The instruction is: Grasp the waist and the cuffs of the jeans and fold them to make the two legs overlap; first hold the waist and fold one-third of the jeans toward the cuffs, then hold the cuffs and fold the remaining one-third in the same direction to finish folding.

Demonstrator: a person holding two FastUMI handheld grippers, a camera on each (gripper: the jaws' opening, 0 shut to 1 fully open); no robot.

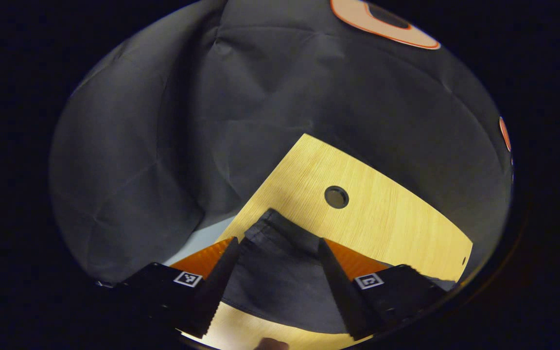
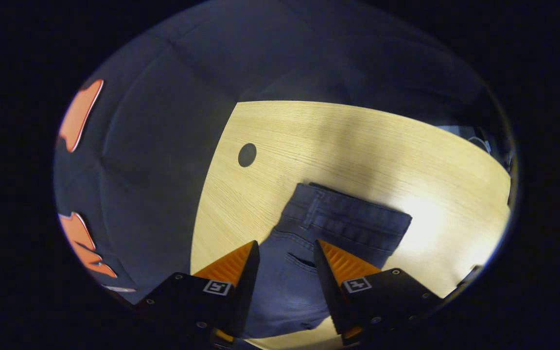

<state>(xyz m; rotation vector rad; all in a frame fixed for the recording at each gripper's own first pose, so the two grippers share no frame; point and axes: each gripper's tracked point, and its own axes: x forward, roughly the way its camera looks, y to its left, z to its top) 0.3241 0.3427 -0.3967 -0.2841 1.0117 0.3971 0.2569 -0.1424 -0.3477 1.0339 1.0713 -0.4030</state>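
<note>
The jeans (image 2: 328,228) are seen lying flat on the wooden table (image 2: 358,141), waistband at the far end. The right gripper (image 2: 286,253) and the left gripper (image 1: 277,253) are held apart above denim; the waist corners should be pinched squarely.

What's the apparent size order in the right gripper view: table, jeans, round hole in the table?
1. Table, the largest area.
2. Jeans, though they lie nearer the camera and run under the gripper.
3. Round hole, clearly the smallest.
</note>
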